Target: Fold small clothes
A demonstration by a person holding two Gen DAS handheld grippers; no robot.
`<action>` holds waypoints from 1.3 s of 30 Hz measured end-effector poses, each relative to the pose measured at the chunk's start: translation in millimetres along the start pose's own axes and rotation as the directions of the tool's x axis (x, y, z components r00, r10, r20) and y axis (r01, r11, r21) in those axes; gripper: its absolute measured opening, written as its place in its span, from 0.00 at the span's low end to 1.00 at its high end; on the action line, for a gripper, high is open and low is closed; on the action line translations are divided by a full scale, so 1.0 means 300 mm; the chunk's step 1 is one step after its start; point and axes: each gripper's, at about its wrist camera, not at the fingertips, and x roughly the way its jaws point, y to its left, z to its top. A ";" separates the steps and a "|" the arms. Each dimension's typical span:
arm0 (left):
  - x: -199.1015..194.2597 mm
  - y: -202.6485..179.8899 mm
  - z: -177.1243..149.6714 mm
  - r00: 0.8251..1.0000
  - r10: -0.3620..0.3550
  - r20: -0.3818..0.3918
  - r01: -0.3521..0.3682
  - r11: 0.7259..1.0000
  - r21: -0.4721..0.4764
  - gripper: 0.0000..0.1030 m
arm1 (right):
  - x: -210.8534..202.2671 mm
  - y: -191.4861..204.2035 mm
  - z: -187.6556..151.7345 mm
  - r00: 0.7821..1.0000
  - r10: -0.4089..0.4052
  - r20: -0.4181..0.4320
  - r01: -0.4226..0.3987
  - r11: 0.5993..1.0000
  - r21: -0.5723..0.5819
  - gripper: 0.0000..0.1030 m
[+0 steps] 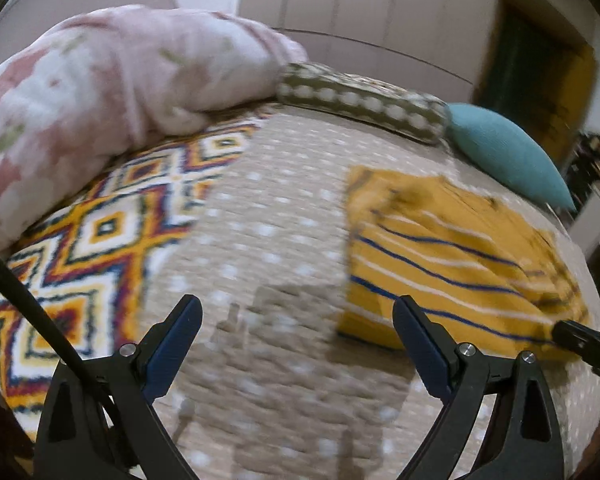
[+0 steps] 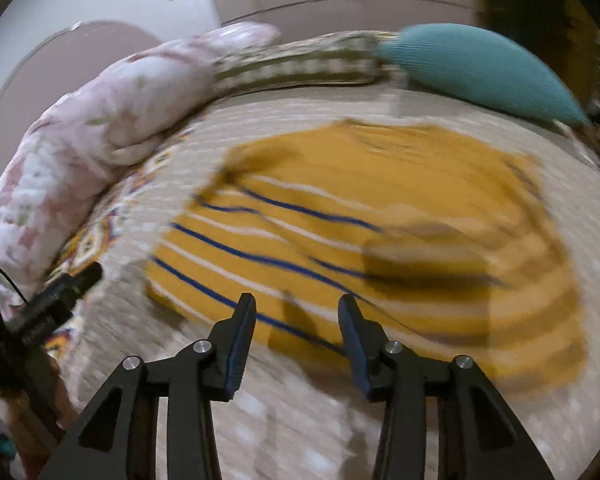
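Observation:
A small mustard-yellow garment with blue and white stripes (image 1: 440,252) lies flat on the beige dotted bedspread (image 1: 268,216); it also shows in the right wrist view (image 2: 340,216), blurred. My left gripper (image 1: 298,308) is open and empty, above the bedspread just left of the garment's near edge. My right gripper (image 2: 296,306) is open and empty, hovering over the garment's near edge. The right gripper's tip shows in the left wrist view (image 1: 580,340) at the garment's right corner. The left gripper shows at the left of the right wrist view (image 2: 60,292).
A pink floral blanket (image 1: 100,92) is piled at the back left. A patterned bolster (image 1: 360,100) and a teal cushion (image 1: 508,160) lie along the far edge. A colourful diamond-pattern cloth (image 1: 100,240) covers the bed's left side. Wardrobe doors (image 1: 360,12) stand behind.

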 end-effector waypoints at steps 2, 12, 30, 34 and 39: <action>0.010 -0.063 -0.024 1.000 -0.019 -0.018 0.020 0.999 0.034 0.92 | -0.044 -0.103 -0.052 1.000 -0.020 0.008 0.020 0.997 0.073 0.48; 0.097 -0.278 -0.142 0.994 -0.037 -0.105 0.054 0.983 0.173 0.92 | -0.081 -0.303 -0.185 0.997 -0.072 0.034 0.063 0.972 0.228 0.49; 0.181 -0.289 -0.176 0.983 -0.016 -0.185 0.051 0.982 0.183 0.97 | 0.051 -0.168 -0.251 0.977 -0.185 0.105 0.181 0.983 0.041 0.84; 0.188 -0.294 -0.173 0.982 -0.016 -0.189 0.051 0.982 0.181 0.99 | 0.054 -0.170 -0.251 0.980 -0.165 0.108 0.162 0.986 0.038 0.89; 0.191 -0.294 -0.173 0.982 -0.015 -0.189 0.050 0.982 0.182 1.00 | 0.064 -0.160 -0.250 0.981 -0.165 0.106 0.164 0.986 0.023 0.93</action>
